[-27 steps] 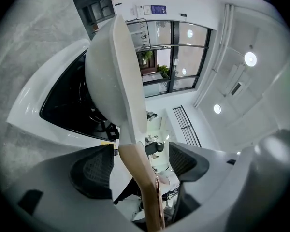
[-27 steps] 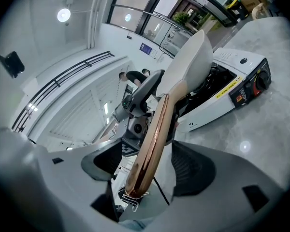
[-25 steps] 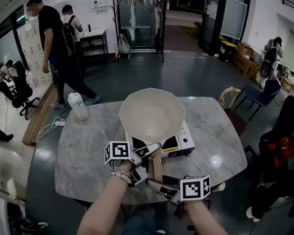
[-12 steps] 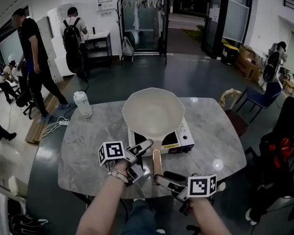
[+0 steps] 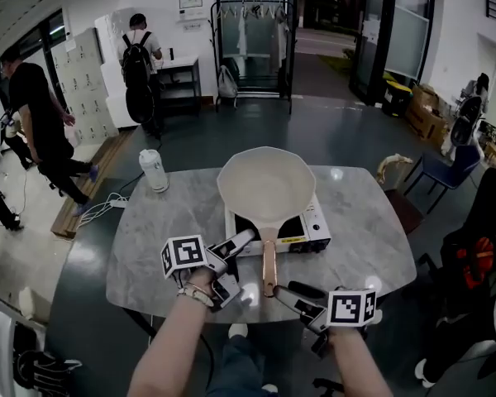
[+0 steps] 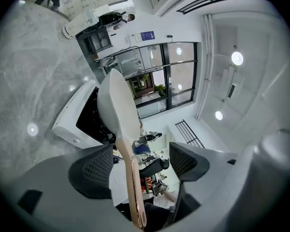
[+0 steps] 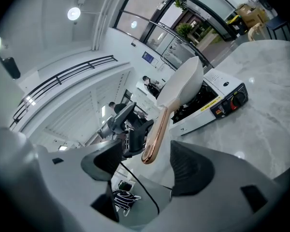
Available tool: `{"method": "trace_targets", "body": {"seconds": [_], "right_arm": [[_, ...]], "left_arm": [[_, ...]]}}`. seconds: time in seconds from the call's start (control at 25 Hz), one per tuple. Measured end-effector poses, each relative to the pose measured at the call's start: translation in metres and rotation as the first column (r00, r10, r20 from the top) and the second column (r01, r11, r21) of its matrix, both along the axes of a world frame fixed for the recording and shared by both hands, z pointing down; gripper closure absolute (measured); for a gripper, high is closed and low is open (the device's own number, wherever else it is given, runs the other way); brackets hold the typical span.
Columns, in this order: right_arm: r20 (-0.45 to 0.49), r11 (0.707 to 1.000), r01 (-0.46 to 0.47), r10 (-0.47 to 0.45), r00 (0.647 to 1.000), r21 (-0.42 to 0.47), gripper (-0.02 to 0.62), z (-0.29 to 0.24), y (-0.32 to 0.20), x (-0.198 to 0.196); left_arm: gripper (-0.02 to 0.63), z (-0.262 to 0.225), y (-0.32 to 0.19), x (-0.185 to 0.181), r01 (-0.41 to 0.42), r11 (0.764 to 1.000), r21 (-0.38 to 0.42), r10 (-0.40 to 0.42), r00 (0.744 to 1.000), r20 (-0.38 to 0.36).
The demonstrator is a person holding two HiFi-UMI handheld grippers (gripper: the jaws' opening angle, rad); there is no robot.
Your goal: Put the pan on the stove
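A cream pan (image 5: 266,184) sits on the white portable stove (image 5: 316,231) in the middle of the tabletop (image 5: 149,246), its copper-coloured handle (image 5: 269,267) pointing near. The left tool (image 5: 238,263) is released, jaws parted, with the handle lined up between them. The right tool (image 5: 288,291) gapes empty beside the handle's tip. The pan looks rigid and bowl-heavy with a likely slick handle, so grip close to the bowl.

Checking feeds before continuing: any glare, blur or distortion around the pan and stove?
Head view: sharp, edges bowed by the lens; lamp reflections dot the table, but pan and stove read clearly. Left gripper view: strong fisheye, dark border, ceiling lamps blown out. Right gripper view: same fisheye, no blur on the pan.
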State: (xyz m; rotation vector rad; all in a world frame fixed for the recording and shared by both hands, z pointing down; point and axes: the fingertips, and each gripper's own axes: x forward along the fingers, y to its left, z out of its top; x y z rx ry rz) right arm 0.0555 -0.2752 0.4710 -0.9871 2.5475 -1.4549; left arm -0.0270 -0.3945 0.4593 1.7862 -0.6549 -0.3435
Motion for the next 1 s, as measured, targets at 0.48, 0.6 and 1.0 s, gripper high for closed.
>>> {"method": "trace_targets", "body": {"seconds": [0.48,0.6,1.0], "right_arm": [[-0.031,0.984,-0.103,0.109,0.994,0.142,0.478,-0.035,0.009,0.024],[-0.033,0.976,-0.129,0.137,0.990,0.173,0.510,-0.042,0.008,0.030],[-0.086,0.961,-0.100,0.126,0.988,0.259,0.554,-0.062,0.016,0.035]], "left_arm": [[0.306,-0.039,0.033,-0.021,0.054,0.970,0.235,-0.091,0.984,0.150],[0.378,-0.049,0.035,-0.031,0.087,0.946,0.311,-0.154,0.968,0.200],[0.586,-0.074,0.049,-0.049,0.125,0.877,0.465,-0.285,0.913,0.291]]}}
